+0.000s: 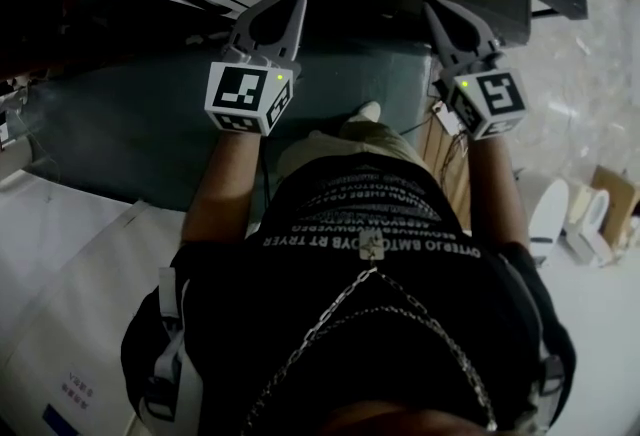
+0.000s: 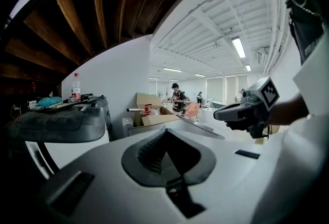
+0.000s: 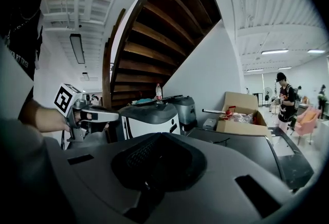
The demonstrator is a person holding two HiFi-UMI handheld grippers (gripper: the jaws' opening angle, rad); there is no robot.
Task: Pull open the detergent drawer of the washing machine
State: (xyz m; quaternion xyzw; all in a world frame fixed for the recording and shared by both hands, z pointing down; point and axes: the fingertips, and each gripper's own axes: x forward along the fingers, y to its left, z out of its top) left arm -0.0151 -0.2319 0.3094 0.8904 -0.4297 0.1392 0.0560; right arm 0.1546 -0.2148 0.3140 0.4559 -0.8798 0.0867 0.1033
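Beneath a wooden staircase (image 3: 154, 28) in a bright hall, both claws were found empty: the left gripper (image 1: 292, 4) was seen with its jaws pressed together, and the right gripper (image 1: 436, 9) was likewise closed on nothing. A white-fronted, grey-topped washing machine (image 3: 151, 123) was judged to stand centre-left in the right gripper view; its detergent drawer could not be made out. A light, stiff plastic drawer on runners was expected, best hooked by its front lip and drawn straight out. Free room was bounded at right by a cardboard box (image 3: 241, 126).

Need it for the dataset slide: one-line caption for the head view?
Looking down past the person's torso: left gripper and right gripper, both shut and empty, held out over a dark grey surface.
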